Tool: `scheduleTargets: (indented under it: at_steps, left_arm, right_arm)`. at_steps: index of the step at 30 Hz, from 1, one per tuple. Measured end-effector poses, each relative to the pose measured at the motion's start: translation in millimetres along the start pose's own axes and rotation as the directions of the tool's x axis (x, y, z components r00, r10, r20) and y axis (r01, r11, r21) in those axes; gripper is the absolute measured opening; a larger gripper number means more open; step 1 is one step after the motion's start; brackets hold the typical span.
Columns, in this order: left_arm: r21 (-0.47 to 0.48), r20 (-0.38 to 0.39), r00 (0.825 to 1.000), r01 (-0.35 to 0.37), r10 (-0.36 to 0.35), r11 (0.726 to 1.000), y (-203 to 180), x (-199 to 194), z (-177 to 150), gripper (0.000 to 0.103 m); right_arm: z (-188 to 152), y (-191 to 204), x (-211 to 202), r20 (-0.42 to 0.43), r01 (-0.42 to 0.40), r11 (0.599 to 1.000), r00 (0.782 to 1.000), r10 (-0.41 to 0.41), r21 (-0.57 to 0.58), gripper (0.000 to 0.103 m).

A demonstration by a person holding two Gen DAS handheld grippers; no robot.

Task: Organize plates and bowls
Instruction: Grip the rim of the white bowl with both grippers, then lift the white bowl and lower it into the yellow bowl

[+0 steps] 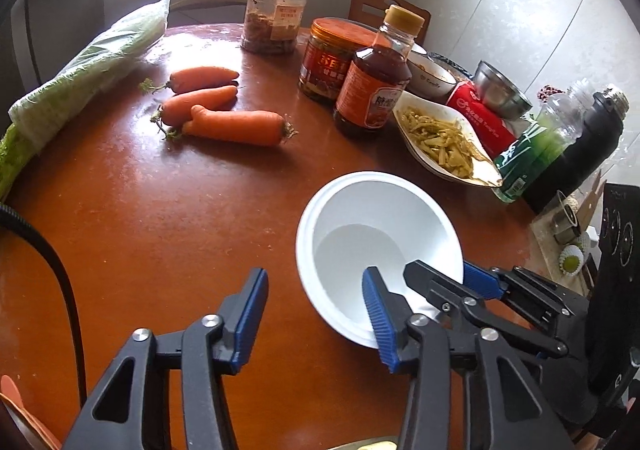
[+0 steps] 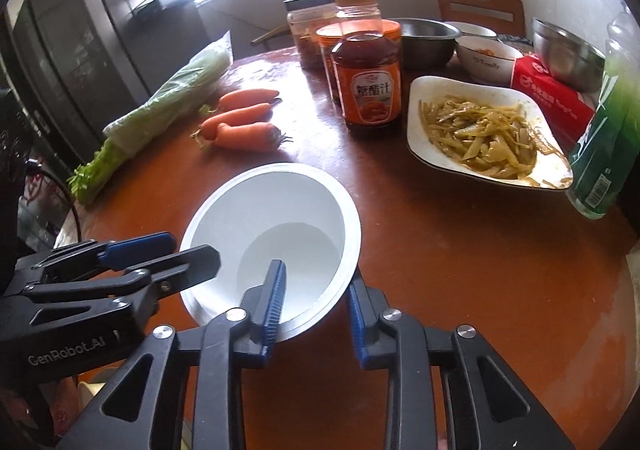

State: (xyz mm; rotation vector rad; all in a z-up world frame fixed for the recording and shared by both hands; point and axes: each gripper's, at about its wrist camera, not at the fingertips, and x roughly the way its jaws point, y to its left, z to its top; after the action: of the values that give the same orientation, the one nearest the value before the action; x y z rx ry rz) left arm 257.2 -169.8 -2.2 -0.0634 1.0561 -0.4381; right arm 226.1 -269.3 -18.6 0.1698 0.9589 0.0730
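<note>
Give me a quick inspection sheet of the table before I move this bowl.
Surface: round brown table, glossy, crowded along the far side.
Job's things: empty white bowl nearest; plate of shredded food; two steel bowls; small bowl with food.
Clutter: carrots, bagged greens, sauce bottle, two jars, red tissue pack, green bottle, black flask.
Grippers: left gripper wide open, one finger inside the white bowl; right gripper straddles its rim, clamping unclear.
Cables: black cable at the left edge.
Surroundings: chair behind the table, bright window beyond.
</note>
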Motion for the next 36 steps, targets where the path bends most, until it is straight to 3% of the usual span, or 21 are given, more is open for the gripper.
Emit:
scheduleTargets:
  at_steps: [4,21,36]
  left_arm:
    - [0.004,0.005,1.000,0.012,-0.012,1.000,-2,-6,-2,0.039]
    - [0.013,0.158,0.987,-0.019,0.017,1.000,-2,-83,-12,0.039]
    - [0.033,0.244,0.969,-0.043,0.034,0.999,-3,-140,-34,0.039]
  right_arm:
    - [-1,7,-3,0.000,-0.012,1.000,1.000,0.012,-0.006,0.024]
    - [4,49,-57,0.105,-0.029,0.997,0.994,0.037,-0.074,0.024]
    - [-5,86,-107,0.177,-0.031,0.991,0.983,0.054,-0.130,0.024]
